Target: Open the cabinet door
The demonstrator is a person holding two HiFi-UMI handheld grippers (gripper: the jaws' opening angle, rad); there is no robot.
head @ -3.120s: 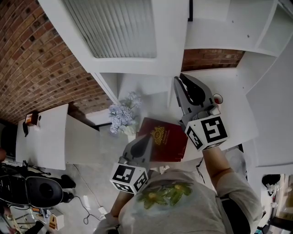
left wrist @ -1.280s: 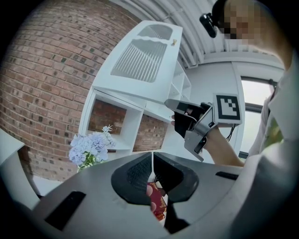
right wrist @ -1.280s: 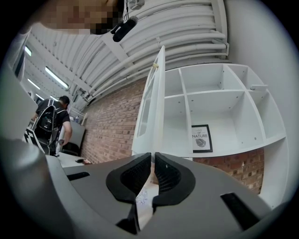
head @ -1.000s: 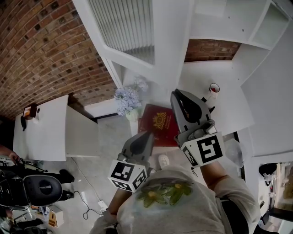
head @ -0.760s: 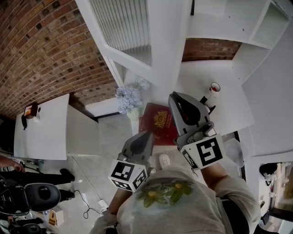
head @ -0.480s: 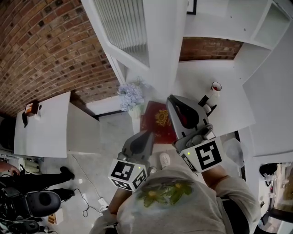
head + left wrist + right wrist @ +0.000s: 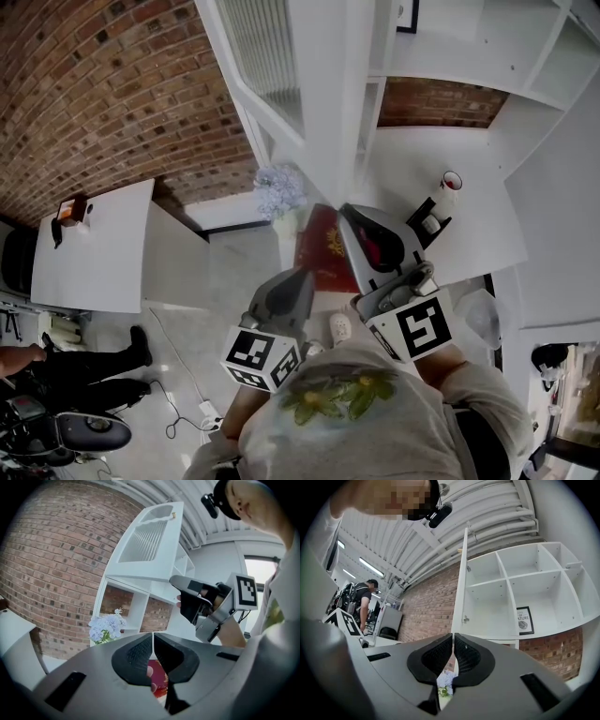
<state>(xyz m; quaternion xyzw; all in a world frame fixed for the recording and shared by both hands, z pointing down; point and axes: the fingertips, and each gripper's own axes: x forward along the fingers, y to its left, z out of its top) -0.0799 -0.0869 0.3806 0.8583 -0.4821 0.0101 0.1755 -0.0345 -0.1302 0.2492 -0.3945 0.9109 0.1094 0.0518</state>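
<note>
Head view looks down on the cabinet door (image 7: 281, 66), white with a ribbed glass panel, standing well out from the white shelf unit (image 7: 441, 56). In the right gripper view it shows almost edge-on, so I judge the opening largely done. Neither tool touches it. The left gripper (image 7: 302, 275) hangs below the door, jaws pressed together on nothing. The right gripper (image 7: 349, 212), near the door's bottom corner in this view, is likewise closed and empty. If more swing is wanted, the sound way is probably to lay the closed right jaws against the painted frame near the free edge, never on the glass, and follow the door's arc with a light, steady push. Pale blue flowers (image 7: 279, 190) and a red book (image 7: 322, 246) sit under the door. A white counter (image 7: 473, 234) to its right carries a red-rimmed cup (image 7: 451, 180). A brick wall (image 7: 112, 103) runs to the door's left, with a white desk (image 7: 94, 248) lower on that side. A framed print (image 7: 524, 619) stands in a compartment right of the door.
</note>
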